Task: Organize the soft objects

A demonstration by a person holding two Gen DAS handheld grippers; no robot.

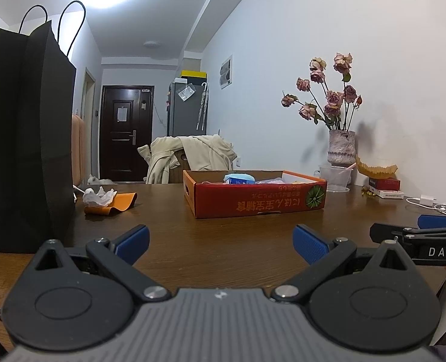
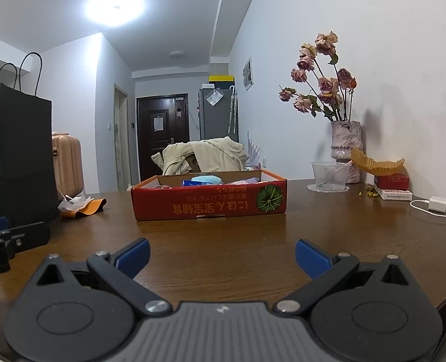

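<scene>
A shallow red cardboard box (image 1: pixel 254 203) (image 2: pixel 209 203) stands on the brown wooden table (image 1: pixel 223 241) ahead of both grippers. A light blue soft item (image 1: pixel 239 178) (image 2: pixel 206 178) and other soft things lie in it. A crumpled white tissue (image 1: pixel 98 196) (image 2: pixel 72 202) lies on an orange pouch (image 1: pixel 114 203) (image 2: pixel 90 206) to the box's left. My left gripper (image 1: pixel 221 242) is open and empty, low over the table. My right gripper (image 2: pixel 222 256) is open and empty beside it, and shows at the left wrist view's right edge (image 1: pixel 419 235).
A tall black paper bag (image 1: pixel 27 138) (image 2: pixel 15 157) stands at the left. A vase of dried roses (image 1: pixel 340 147) (image 2: pixel 345 147), a clear plastic cup (image 2: pixel 328 176), small red boxes (image 2: pixel 391 182) and a white charger with cable (image 2: pixel 438 203) sit along the right wall. A chair with a beige jacket (image 2: pixel 205 154) stands behind the table.
</scene>
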